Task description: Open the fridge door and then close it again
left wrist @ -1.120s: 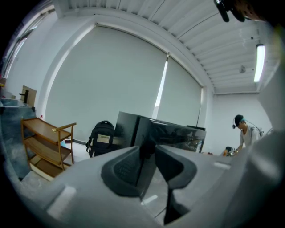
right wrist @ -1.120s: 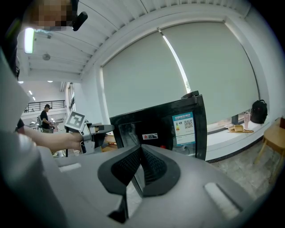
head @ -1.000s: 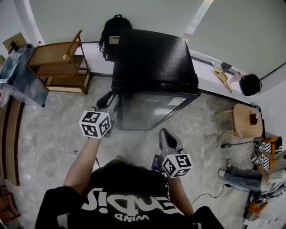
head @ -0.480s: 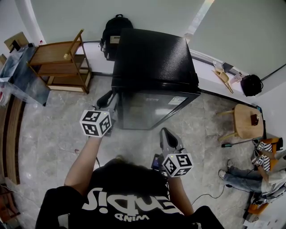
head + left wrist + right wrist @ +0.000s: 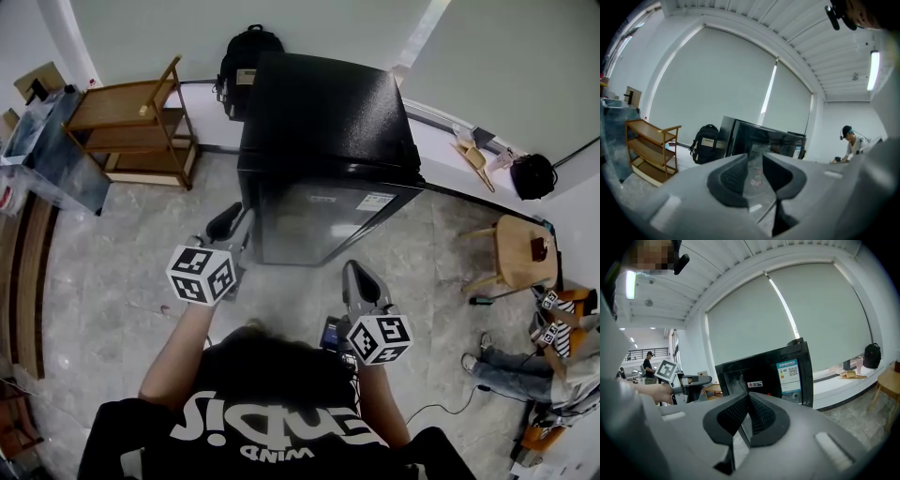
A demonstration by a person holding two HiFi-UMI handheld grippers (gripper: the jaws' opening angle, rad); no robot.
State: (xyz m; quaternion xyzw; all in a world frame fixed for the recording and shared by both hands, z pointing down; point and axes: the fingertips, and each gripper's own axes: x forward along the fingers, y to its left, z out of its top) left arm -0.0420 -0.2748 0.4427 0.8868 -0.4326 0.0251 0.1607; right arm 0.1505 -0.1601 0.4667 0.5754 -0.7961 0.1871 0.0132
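The black fridge (image 5: 319, 112) is seen standing on the tiled floor (image 5: 122, 244) against the window wall, its glossy door turned toward the person and, as far as can be told, closed against the body. The left gripper (image 5: 242, 225) is held level at the door's lower left edge, near it but not seen to touch it. In the left gripper view its jaws are spread by a narrow gap with nothing pinched, and the fridge (image 5: 764, 136) is framed straight ahead beyond the tips of the left gripper (image 5: 755, 157). The right gripper (image 5: 354, 272) is held lower, clear of the door's front. Its jaws are pressed together at the tips on nothing, and the fridge (image 5: 764, 366) is seen ahead beyond the right gripper (image 5: 748, 397).
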